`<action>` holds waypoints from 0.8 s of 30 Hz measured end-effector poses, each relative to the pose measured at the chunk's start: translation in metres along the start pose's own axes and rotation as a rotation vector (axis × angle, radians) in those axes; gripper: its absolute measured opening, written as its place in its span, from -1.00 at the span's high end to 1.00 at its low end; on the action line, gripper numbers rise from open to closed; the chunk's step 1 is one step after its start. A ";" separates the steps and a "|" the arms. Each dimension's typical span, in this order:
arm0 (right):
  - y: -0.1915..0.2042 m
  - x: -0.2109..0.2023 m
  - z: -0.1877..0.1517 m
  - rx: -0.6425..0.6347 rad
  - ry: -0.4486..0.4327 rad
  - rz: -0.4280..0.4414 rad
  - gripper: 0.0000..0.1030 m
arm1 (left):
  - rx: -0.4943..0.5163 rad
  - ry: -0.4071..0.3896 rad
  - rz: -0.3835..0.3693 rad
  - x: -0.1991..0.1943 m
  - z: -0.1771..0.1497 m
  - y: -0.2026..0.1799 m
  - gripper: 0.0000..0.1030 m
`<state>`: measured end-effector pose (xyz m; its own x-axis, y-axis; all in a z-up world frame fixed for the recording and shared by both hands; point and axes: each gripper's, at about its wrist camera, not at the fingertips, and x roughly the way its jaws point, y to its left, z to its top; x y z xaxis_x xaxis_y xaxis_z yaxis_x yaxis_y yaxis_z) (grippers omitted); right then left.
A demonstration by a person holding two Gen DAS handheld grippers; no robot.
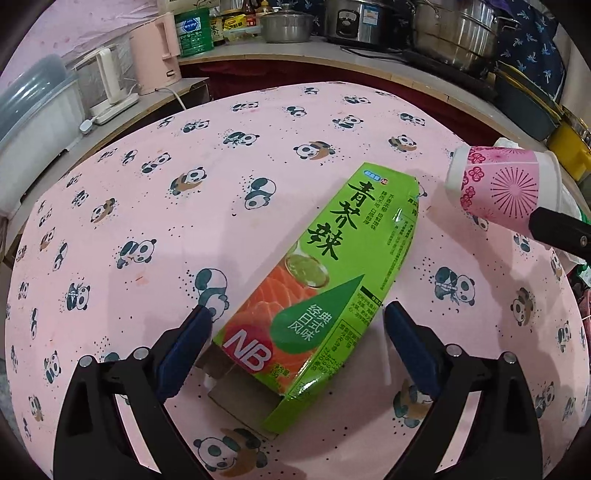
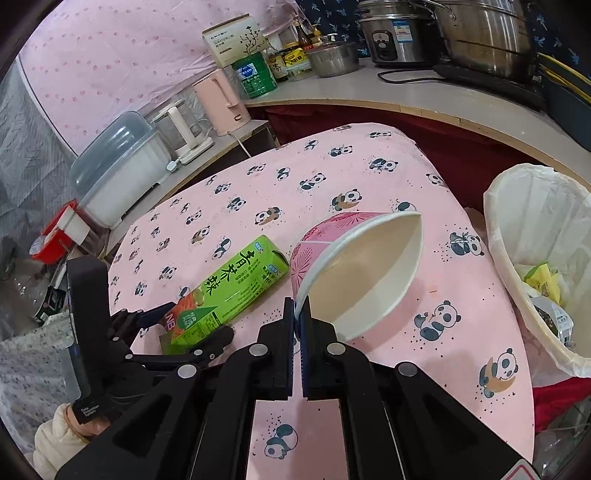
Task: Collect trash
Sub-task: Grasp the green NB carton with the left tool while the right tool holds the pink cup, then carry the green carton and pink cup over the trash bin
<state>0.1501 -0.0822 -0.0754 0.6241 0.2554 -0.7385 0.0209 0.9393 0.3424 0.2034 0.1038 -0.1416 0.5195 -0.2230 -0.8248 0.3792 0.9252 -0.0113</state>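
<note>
A flattened green carton [image 1: 317, 291] lies on the pink panda tablecloth [image 1: 147, 206]. My left gripper [image 1: 297, 325] is open, its fingers on either side of the carton's near end. It shows the same way in the right wrist view [image 2: 192, 325], with the carton [image 2: 229, 291] between its fingers. My right gripper [image 2: 297, 314] is shut on the rim of a pink paper cup [image 2: 354, 269], squashed and held above the table. The cup also shows in the left wrist view [image 1: 498, 184]. A white-lined trash bin [image 2: 535, 236] with litter inside stands to the right of the table.
A counter behind the table holds a pink kettle [image 2: 221, 101], a green tin [image 2: 256, 75], a rice cooker [image 2: 395, 37] and steel pots [image 2: 484, 33]. A plastic lidded tub [image 2: 118, 166] and a red box [image 2: 59, 232] sit at the left.
</note>
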 end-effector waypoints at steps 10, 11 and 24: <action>-0.004 -0.006 -0.006 0.010 -0.008 -0.004 0.94 | -0.065 0.010 -0.019 -0.010 0.002 -0.022 -0.05; -0.005 -0.008 -0.007 0.011 -0.010 -0.004 0.94 | -0.075 0.009 -0.026 -0.012 0.000 -0.025 -0.02; -0.032 -0.049 -0.008 0.055 -0.084 -0.014 0.94 | -0.124 -0.035 -0.084 -0.047 0.000 -0.072 0.02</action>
<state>0.1125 -0.1226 -0.0552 0.6867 0.2200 -0.6928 0.0716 0.9280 0.3657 0.1519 0.0473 -0.1021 0.5175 -0.3096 -0.7977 0.3259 0.9333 -0.1508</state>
